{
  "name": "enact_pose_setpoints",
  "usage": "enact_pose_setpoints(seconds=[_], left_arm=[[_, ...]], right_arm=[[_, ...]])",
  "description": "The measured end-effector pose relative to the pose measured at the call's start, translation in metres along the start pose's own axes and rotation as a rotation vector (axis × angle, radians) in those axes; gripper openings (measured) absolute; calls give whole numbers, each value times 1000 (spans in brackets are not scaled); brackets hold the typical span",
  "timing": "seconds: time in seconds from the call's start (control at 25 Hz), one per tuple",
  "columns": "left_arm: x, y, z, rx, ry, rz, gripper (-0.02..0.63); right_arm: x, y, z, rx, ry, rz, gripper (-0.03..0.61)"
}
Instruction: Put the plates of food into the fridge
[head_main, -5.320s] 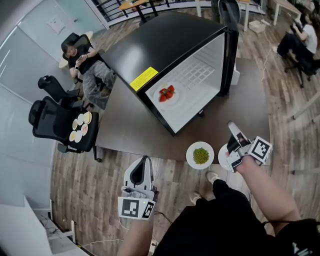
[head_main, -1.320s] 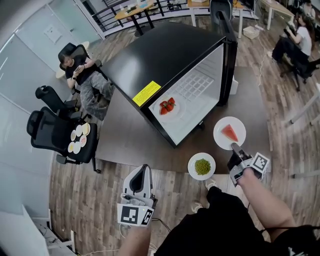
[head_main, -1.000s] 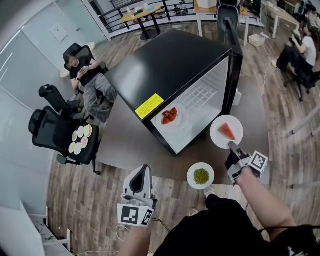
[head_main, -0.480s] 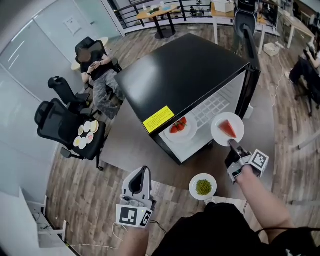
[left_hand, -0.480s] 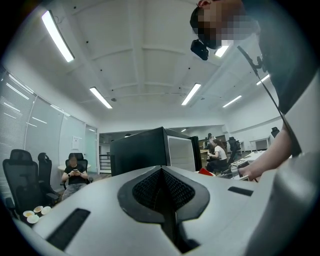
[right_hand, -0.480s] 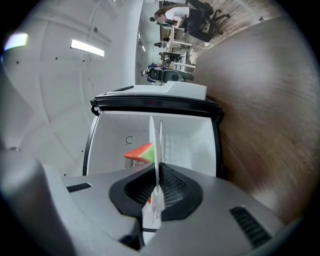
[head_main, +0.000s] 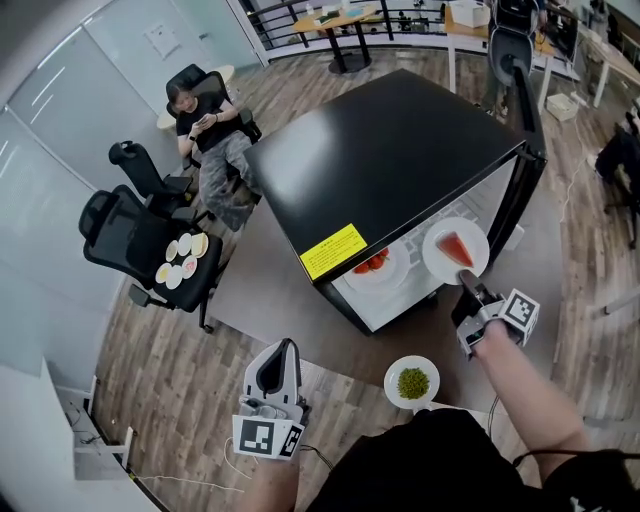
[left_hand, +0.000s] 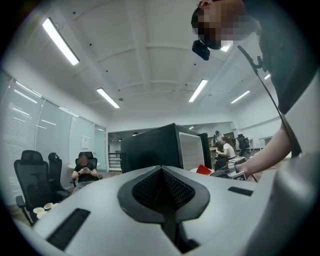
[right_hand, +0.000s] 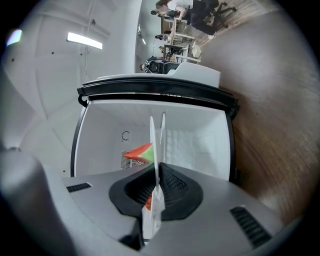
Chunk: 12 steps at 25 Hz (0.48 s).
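Note:
My right gripper is shut on the rim of a white plate that carries a watermelon slice, held level in front of the open black fridge. In the right gripper view the plate stands edge-on between the jaws, the watermelon slice on its left, with the white inside of the fridge behind. A plate of strawberries sits inside the fridge. A plate of green peas rests on the grey table. My left gripper hangs shut and empty at the lower left.
The fridge door stands open at the right. A black office chair holding several small plates stands left of the table. A seated person is beyond it. Wooden floor surrounds the table.
My right gripper has carried the watermelon plate up and toward the fridge opening. The view has shifted, so the peas plate and table sit lower in the frame.

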<state>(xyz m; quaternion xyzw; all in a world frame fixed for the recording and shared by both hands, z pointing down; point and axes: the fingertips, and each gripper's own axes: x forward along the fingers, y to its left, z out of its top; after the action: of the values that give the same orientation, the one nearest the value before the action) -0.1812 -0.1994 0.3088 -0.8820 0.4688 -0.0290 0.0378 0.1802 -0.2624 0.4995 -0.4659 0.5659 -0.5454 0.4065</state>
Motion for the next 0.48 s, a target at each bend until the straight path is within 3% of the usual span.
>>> enact_pose_setpoints(seconds=[0.48], left_arm=[[10, 14, -8, -11, 25, 56, 5]], right_arm=[[41, 2, 4, 19, 32, -33, 18]])
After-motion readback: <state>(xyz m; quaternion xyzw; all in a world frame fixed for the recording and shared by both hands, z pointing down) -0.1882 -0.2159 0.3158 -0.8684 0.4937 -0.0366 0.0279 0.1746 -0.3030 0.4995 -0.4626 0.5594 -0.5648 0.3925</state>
